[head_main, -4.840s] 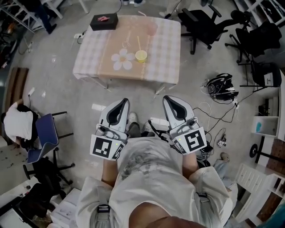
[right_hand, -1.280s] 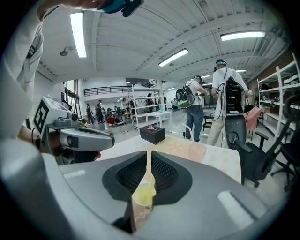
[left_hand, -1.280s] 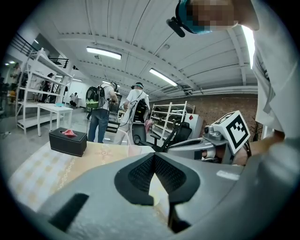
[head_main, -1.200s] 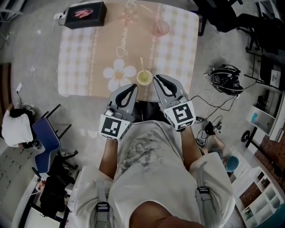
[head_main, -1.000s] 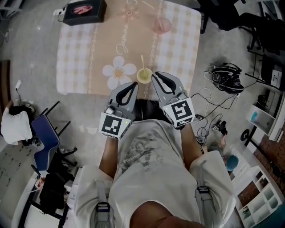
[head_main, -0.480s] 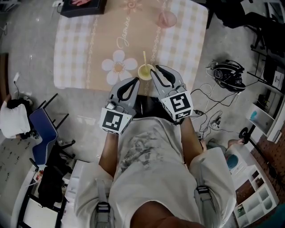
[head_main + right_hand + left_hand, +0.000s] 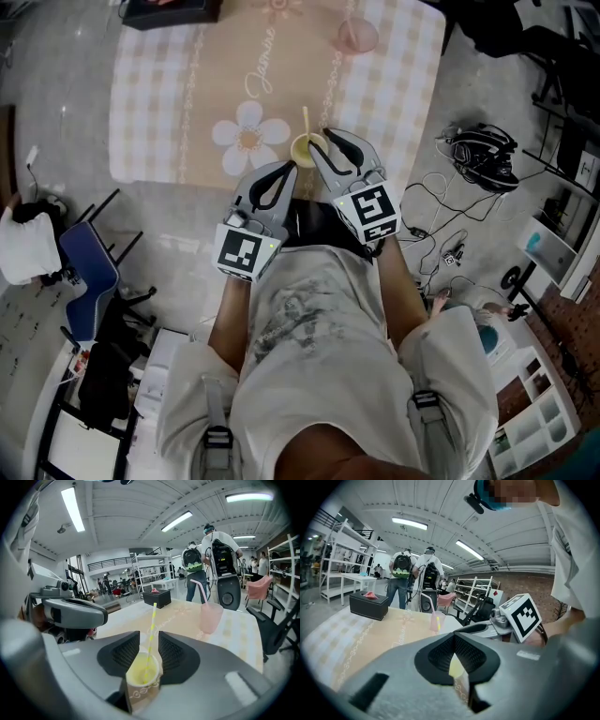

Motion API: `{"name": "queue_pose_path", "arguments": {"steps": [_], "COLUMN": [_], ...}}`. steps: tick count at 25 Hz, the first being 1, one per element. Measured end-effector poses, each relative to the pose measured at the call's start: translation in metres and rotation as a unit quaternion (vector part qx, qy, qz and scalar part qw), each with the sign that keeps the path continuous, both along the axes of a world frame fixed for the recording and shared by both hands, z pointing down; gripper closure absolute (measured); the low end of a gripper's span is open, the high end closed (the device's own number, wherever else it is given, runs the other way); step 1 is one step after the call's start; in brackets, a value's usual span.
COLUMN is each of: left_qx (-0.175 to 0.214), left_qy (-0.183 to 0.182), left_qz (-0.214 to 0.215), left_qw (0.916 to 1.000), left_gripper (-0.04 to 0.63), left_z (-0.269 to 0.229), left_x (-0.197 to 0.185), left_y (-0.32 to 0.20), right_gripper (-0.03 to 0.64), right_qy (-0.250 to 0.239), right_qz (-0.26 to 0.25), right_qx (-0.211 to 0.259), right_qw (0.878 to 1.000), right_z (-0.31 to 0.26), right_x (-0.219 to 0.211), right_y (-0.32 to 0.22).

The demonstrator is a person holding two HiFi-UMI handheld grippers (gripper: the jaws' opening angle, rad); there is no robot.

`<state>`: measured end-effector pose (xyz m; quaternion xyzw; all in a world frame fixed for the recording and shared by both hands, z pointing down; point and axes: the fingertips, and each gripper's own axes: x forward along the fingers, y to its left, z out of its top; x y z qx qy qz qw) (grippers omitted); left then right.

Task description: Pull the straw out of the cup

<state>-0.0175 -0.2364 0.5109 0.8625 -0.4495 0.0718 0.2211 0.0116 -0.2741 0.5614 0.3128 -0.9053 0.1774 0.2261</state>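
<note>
Right gripper view reveals cup between opening tongs.

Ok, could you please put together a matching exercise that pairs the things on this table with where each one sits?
Things:
1. yellow cup
2. pink cup
3. black box
4. flower print

Places:
A. far left corner of the tablecloth
B. near edge, holding a striped straw
C. on the tablecloth, just left of the yellow cup
D. far side, right of centre

Pairs: 1-B, 2-D, 3-A, 4-C
</note>
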Motion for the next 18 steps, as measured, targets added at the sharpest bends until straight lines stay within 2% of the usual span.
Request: {"name": "queue_pose_path", "arguments": {"steps": [14,18], "left_qx": [-0.003,-0.021], "left_qy": [-0.001,-0.010], "left_qz": [-0.009,-0.006], "left_qw": [1.0000,0.9997], "left_gripper": [0.591,0.591], "left_z": [0.010,0.017], "left_x": [-0.004,-0.006], "left_y": [-0.007,-0.002], "right_gripper": [0.442,0.449], "right_qy": [0.007,0.002], "right_qz": [-0.020,-0.022], "right_qx": [-0.021,-0.030], "right_qw": [1.000,0.999], "right_z": [0.025,0.032], "right_x": [-0.012,-0.016], "right_y": [-0.008,-0.010]}}
